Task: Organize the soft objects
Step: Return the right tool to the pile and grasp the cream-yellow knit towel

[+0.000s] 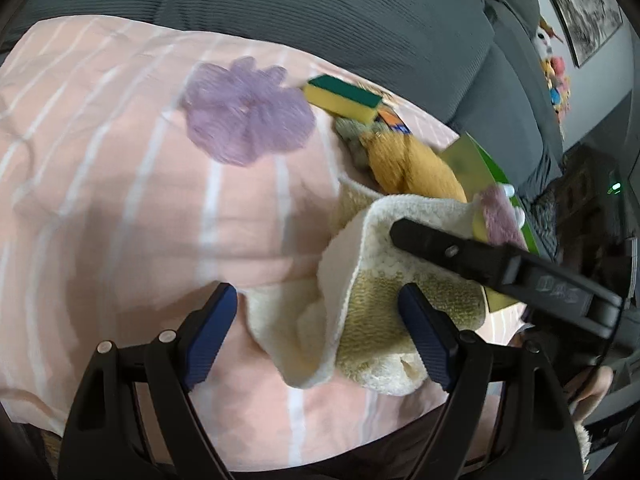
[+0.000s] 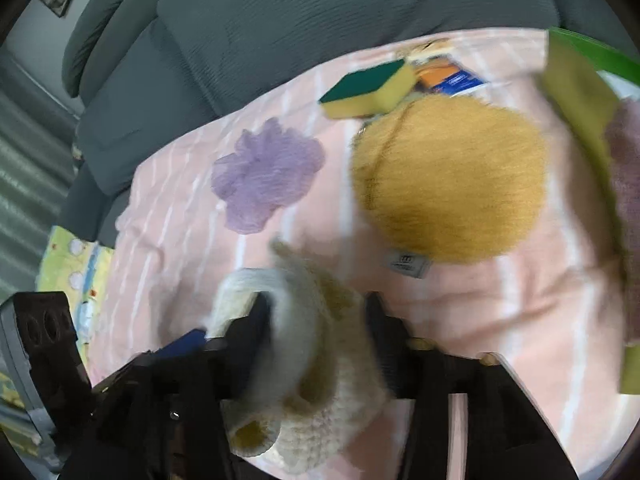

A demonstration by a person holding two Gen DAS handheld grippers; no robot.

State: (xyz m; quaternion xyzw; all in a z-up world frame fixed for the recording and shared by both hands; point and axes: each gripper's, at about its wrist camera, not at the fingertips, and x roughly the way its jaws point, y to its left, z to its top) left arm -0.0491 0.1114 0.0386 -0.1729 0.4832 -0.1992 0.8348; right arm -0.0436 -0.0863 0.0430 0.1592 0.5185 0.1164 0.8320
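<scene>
A cream and yellow towel (image 1: 360,264) lies crumpled on the pink striped blanket (image 1: 120,200). My left gripper (image 1: 316,296) stands open around the towel's near end, and its left pad is clear of the cloth. My right gripper (image 2: 318,308) is over the same towel (image 2: 320,360), jaws apart, with cloth bunched loosely between them and draped over the left finger (image 2: 260,316). In the left wrist view one right finger (image 1: 440,248) rests on the towel. Beyond lie a purple mesh pouf (image 2: 268,172), a green-and-yellow sponge (image 2: 372,88) and a mustard plush cushion (image 2: 452,180).
A green bin (image 2: 600,56) at the right holds a pink fluffy item (image 2: 628,184). An orange and blue packet (image 2: 452,76) lies behind the sponge. The grey sofa back (image 1: 320,12) rises behind the blanket. A patterned yellow cloth (image 2: 72,264) lies at the left edge.
</scene>
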